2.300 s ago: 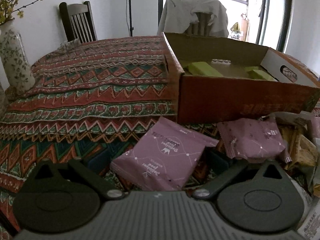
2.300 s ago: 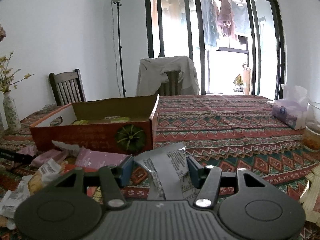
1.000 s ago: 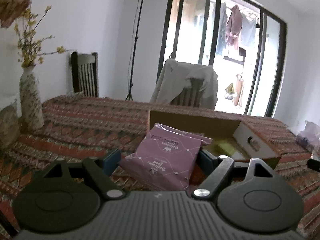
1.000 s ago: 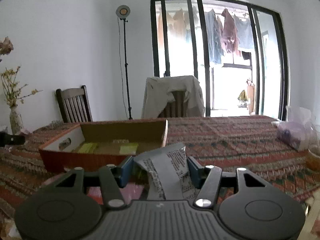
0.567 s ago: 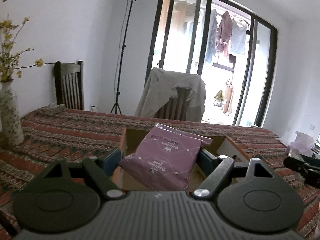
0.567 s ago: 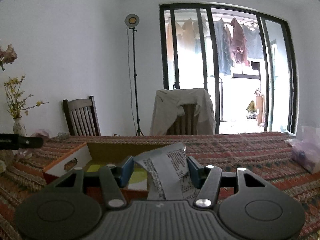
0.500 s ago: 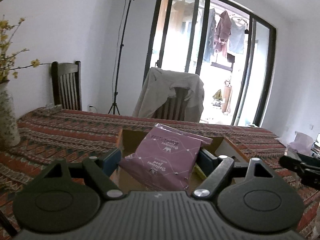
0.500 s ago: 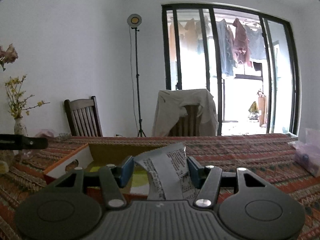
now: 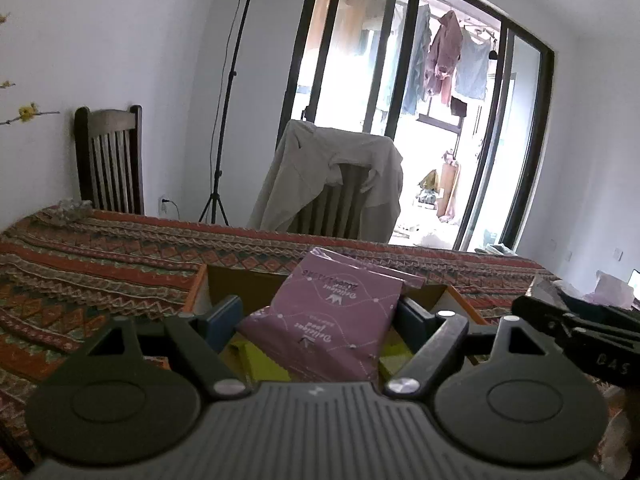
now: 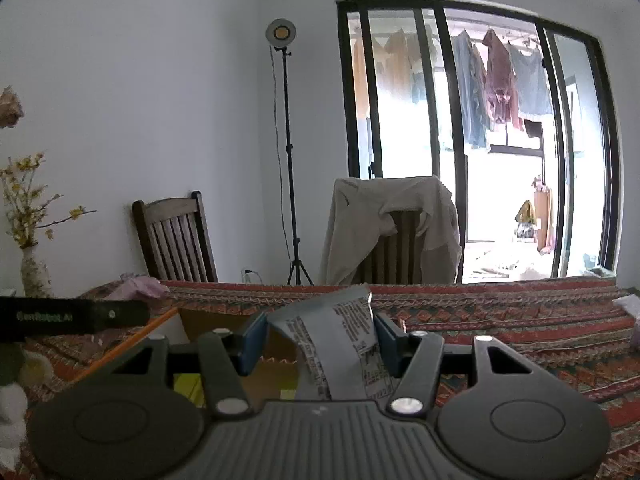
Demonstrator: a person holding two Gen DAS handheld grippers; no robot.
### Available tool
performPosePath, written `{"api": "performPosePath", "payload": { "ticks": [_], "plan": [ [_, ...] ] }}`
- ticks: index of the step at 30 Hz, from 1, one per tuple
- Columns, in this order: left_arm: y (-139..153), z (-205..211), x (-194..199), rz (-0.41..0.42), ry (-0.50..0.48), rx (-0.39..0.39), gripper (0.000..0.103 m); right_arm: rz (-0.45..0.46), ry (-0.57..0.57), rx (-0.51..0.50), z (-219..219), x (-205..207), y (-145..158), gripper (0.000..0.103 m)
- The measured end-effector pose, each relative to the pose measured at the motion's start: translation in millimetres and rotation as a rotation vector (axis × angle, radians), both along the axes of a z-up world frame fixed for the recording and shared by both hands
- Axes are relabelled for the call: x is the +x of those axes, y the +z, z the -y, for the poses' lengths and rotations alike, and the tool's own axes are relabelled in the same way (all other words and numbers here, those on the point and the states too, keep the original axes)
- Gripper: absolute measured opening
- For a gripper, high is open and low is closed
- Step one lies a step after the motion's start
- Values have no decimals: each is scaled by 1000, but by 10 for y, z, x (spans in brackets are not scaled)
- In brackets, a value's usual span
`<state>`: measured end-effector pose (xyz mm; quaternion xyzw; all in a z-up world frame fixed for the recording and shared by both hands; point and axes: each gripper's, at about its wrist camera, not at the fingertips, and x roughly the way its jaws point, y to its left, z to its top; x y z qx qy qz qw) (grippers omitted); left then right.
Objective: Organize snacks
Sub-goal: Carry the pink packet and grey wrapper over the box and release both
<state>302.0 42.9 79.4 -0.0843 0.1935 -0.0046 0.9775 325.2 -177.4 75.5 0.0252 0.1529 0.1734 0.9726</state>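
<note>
Over cardboard box (image 9: pixel 202 286) now, left gripper (image 9: pixel 318 314) clamping purple packet (image 9: pixel 332 316)

The cardboard box (image 9: pixel 208 284) is mostly hidden behind the left gripper (image 9: pixel 320 320) and its purple snack packet (image 9: pixel 332 320); only slivers of the yellow-green packets (image 9: pixel 256 356) inside show. In the right wrist view, a grey packet (image 10: pixel 340 344) blocks the box interior, and its small print is unreadable. The vase (image 10: pixel 34 272) of flowers seems cut off at the base by a dark bar. The table's near edge is out of view.
</note>
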Motion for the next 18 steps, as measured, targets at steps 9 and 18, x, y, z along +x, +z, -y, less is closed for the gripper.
{"api": "performPosePath", "payload": {
  "ticks": [9,18],
  "plan": [
    [-255,-63,281,-44,26,-27,82,-54,-4,33,-2,231,-330,57],
    [-385,-116,357,-79,42,-33,82,-86,-2,14,-55,261,-471,57]
  ]
}}
